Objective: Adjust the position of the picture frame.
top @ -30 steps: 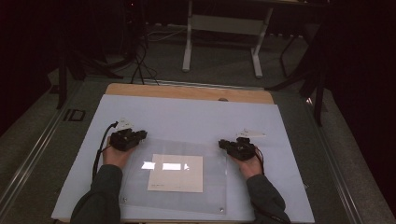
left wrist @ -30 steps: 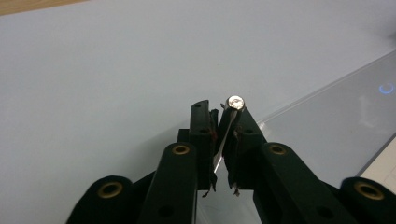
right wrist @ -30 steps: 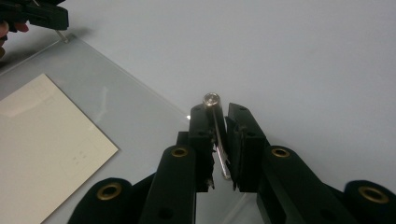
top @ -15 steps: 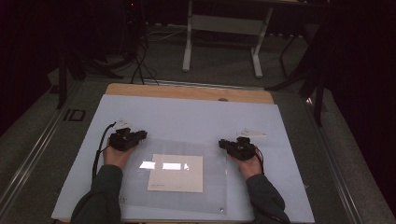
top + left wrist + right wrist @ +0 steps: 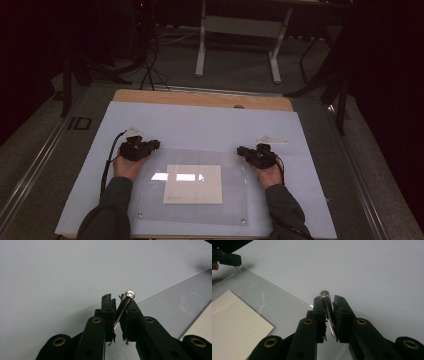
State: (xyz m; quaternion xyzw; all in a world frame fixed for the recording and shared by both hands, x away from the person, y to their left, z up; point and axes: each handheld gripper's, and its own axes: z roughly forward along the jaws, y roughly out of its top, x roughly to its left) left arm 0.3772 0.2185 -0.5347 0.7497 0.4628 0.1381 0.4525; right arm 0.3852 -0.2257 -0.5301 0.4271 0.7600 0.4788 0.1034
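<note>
The room beyond the table [image 5: 200,125] lies in near darkness, while the pale tabletop catches soft light from overhead. Two bright glare patches sit on the clear sheet [image 5: 230,165] over the cream card [image 5: 192,192]. Up close, the black jaws look slightly blurred, casting faint shadows.

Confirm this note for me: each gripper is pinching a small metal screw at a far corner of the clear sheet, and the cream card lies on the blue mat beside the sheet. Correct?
Not quite. The high view shows the cream card within the clear sheet, not beside it on the blue mat. The rest holds: the left gripper and right gripper each pinch a metal screw at a far corner.
</note>
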